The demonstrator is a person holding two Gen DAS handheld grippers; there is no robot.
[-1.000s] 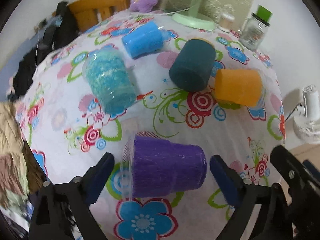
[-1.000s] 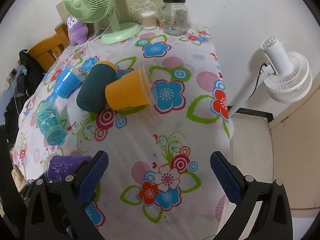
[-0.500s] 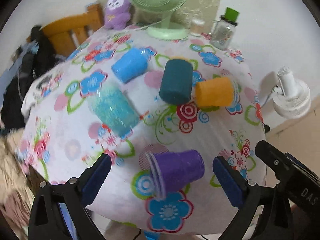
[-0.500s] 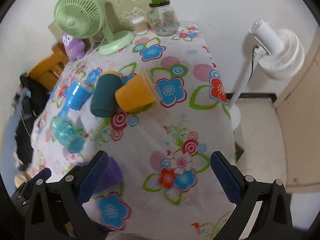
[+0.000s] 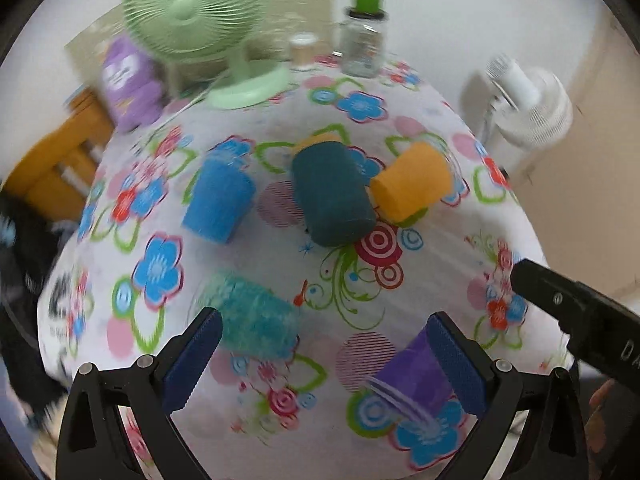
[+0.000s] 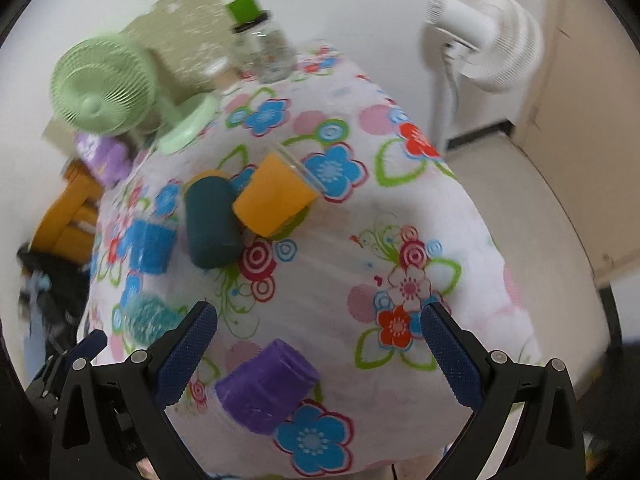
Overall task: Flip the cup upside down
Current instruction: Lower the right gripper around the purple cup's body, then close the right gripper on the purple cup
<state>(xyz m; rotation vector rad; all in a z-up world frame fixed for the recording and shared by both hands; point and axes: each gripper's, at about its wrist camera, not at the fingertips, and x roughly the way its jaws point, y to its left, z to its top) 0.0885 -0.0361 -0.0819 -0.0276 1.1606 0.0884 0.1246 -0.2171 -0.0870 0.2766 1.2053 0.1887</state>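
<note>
Several cups lie on their sides on a flowered tablecloth [image 5: 432, 264]. A purple cup [image 5: 416, 376] lies near the front edge, partly behind my left gripper's right finger; in the right wrist view it [image 6: 264, 388] lies between my right gripper's fingers, lower left. A turquoise cup [image 5: 252, 320], a blue cup [image 5: 218, 204], a dark teal cup [image 5: 332, 196] and an orange cup [image 5: 412, 188] lie farther back. My left gripper [image 5: 328, 360] is open and empty above the front edge. My right gripper [image 6: 316, 356] is open and empty above the table.
A green desk fan [image 5: 200, 28], a purple plush toy [image 5: 128, 84], a small jar [image 5: 302, 50] and a glass jar with a green lid [image 5: 364, 36] stand at the back. A white floor fan [image 6: 488, 44] stands right of the table. A wooden chair [image 5: 56, 168] is at the left.
Both grippers have risen and pulled back from the table. The left view has swung left, so the purple cup now sits by its right finger. No cup has moved.
</note>
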